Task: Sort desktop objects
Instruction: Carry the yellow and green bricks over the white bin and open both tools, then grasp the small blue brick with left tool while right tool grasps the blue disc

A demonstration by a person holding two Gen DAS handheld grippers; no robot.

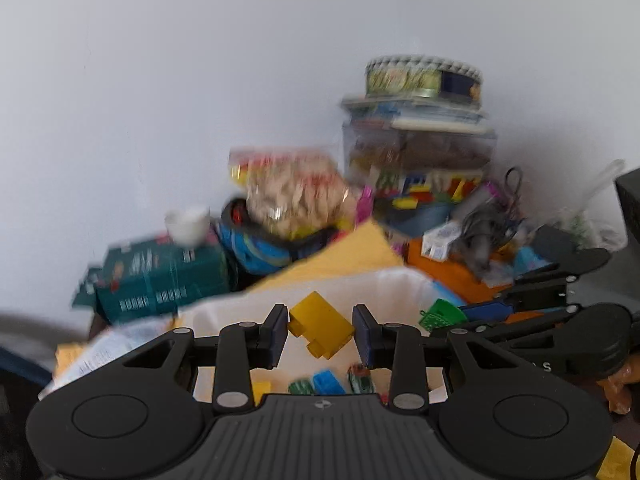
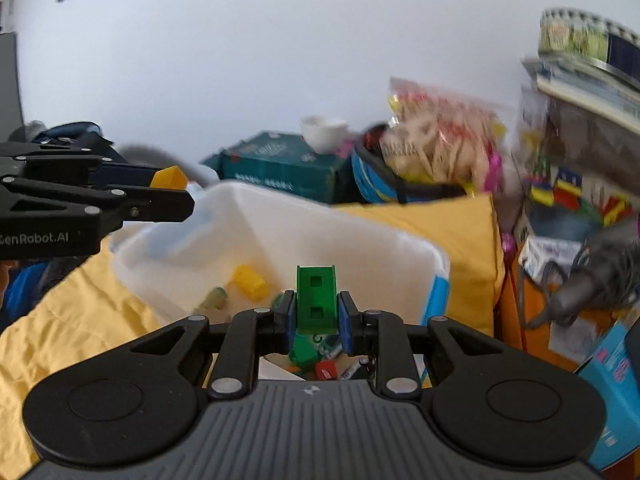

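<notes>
- Carrying two toy pieces at once: the yellow brick [image 1: 320,330] is clenched between the jaws of the left gripper [image 1: 320,334], and the green piece [image 2: 316,300] stands upright, clamped in the narrow jaws of the right gripper [image 2: 316,320].
- Both pieces hang over the white bin [image 2: 280,220], not yet resting in it.
- Inside the bin lie other small toys: a yellow block [image 2: 250,282] near its middle, with green, blue and red bits closer to the cameras.
- From the left wrist view, the right gripper enters at about 3 o'clock with the green piece at its tip; from the right wrist view, the left gripper comes in at 9 o'clock with the yellow brick.
- The bin sits on a yellow cloth [image 2: 80,320]; whether a worktop lies under it I cannot tell.
- Beyond, at 12 to 2 o'clock, clutter piles against the wall: a green box [image 2: 276,168], a white cup [image 2: 324,130], a snack bag [image 2: 436,140], a clear tub [image 1: 420,156] under a round tin [image 1: 424,76].
- My judgement: this is the drop step of sorting. Next, each gripper should be lowered a little over bare bin floor and its jaws let go, keeping the two grippers apart.
</notes>
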